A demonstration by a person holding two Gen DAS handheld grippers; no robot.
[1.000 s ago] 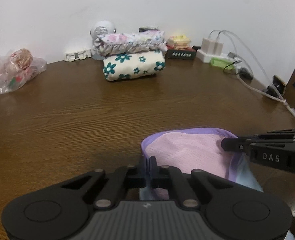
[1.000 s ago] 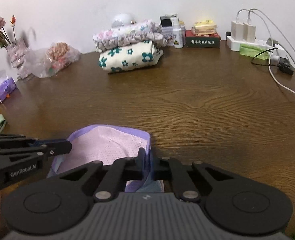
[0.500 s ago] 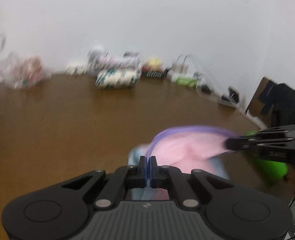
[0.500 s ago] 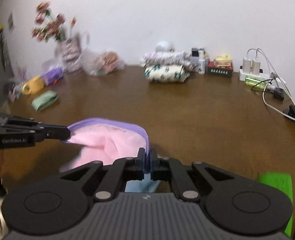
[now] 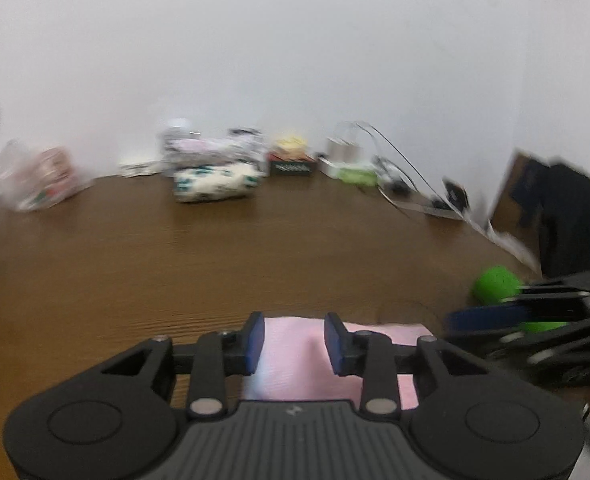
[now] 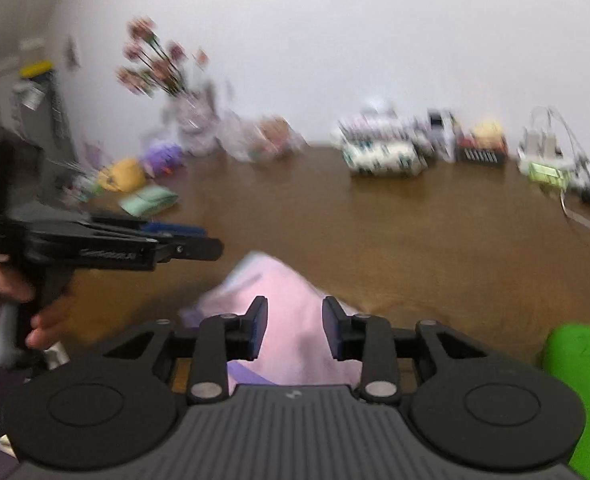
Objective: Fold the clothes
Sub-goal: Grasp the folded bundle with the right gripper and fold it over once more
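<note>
A pink garment with purple trim (image 5: 295,354) lies at the near edge of the brown table (image 5: 255,248). My left gripper (image 5: 294,342) is open just above it, with nothing between its blue pads. My right gripper (image 6: 295,330) is open too, over the same garment (image 6: 283,308). The right gripper shows at the right of the left wrist view (image 5: 495,316). The left gripper shows at the left of the right wrist view (image 6: 183,246). Both views are motion-blurred.
A stack of folded floral clothes (image 5: 215,176) sits at the back of the table by the wall. Chargers and cables (image 5: 375,164) lie back right. A plastic bag (image 5: 43,184), flowers (image 6: 155,64) and small items are at the left. A green object (image 6: 575,376) is near right.
Both grippers were shut on the garment's purple edge and lifted it. Now both are open, pulled back and raised, and the garment lies folded on the table.
</note>
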